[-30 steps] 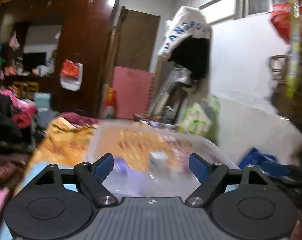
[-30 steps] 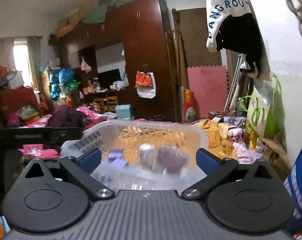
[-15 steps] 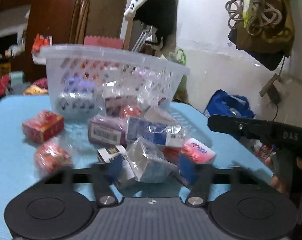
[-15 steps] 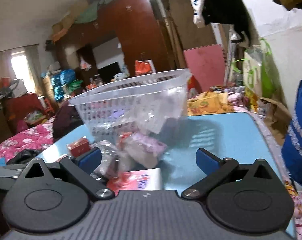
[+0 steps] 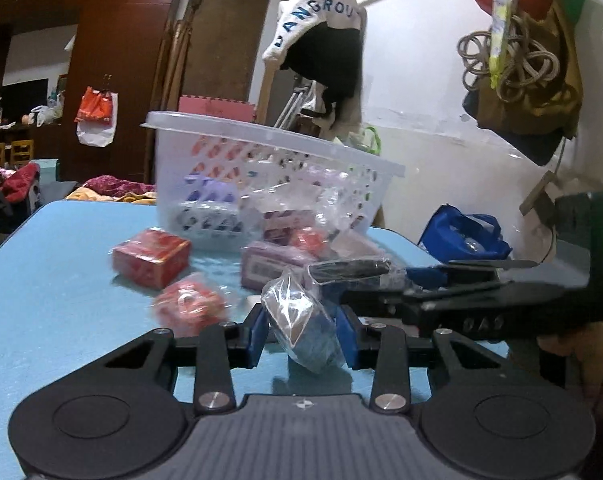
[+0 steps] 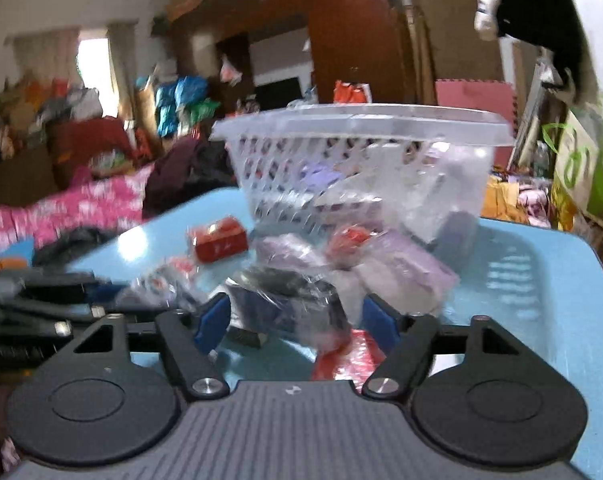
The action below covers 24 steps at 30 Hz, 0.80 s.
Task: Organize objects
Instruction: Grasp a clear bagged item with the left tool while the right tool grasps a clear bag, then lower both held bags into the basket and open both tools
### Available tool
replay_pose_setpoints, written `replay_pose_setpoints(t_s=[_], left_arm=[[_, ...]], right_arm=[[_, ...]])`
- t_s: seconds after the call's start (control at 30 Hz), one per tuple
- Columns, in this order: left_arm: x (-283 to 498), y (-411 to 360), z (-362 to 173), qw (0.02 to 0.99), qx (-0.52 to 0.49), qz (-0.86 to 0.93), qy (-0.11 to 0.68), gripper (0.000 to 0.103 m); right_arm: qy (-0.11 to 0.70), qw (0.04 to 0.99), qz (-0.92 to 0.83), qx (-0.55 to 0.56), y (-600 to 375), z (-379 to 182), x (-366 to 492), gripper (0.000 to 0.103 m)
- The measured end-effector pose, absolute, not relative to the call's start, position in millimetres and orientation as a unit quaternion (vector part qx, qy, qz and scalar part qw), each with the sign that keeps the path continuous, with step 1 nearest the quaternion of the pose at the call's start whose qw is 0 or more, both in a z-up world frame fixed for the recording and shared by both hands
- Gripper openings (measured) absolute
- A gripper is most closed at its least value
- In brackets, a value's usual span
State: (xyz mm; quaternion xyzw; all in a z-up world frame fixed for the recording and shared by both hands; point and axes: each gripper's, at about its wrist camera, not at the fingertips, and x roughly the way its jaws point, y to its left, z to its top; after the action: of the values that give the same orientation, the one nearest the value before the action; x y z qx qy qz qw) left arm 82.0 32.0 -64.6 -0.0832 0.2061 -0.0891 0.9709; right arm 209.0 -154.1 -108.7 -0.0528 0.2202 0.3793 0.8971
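A pile of plastic-wrapped packets lies on the blue table (image 5: 61, 280) in front of a clear lattice basket (image 5: 261, 136) holding several more packets. My left gripper (image 5: 302, 334) is closing, its blue pads pressing a wrapped blue packet (image 5: 301, 320). Low over the pile, my right gripper (image 6: 295, 322) is also closing. A dark blue wrapped packet (image 6: 285, 308) sits between its pads, with a gap on the right side. A red packet (image 6: 349, 356) lies under it.
A red box (image 5: 151, 256), a red wrapped packet (image 5: 189, 308) and a purple box (image 5: 269, 264) lie near the basket. The right gripper's black body (image 5: 481, 308) crosses just right of my left gripper. Cluttered room, wardrobe and hanging clothes lie beyond the table.
Both grippers came down from above the basket to the pile on the table. The left jaws went from wide to closed on the blue packet. The right jaws narrowed around the dark packet.
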Motion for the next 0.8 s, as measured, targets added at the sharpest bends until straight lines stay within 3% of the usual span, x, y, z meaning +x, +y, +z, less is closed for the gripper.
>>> replay_pose_setpoints(t_s=[0.07,0.2,0.8], left_arm=[[81.6,38.8,-65.9,0.970,-0.090,-0.091,0.206,0.042],[80.0,43.0,-64.5,0.971,-0.093,-0.092,0.199,0.042],[66.6,46.3,-51.6,0.977,-0.092,-0.116,0.154,0.041]], right_arm=[[0.207,0.899,0.381,-0.061,-154.8,-108.3,203.8,0.055],[0.186,0.903,0.382,-0.059,-162.6,-104.0,195.0,0.052],[0.148,0.925,0.349,0.027,-222.5,-90.6,186.7,0.048]])
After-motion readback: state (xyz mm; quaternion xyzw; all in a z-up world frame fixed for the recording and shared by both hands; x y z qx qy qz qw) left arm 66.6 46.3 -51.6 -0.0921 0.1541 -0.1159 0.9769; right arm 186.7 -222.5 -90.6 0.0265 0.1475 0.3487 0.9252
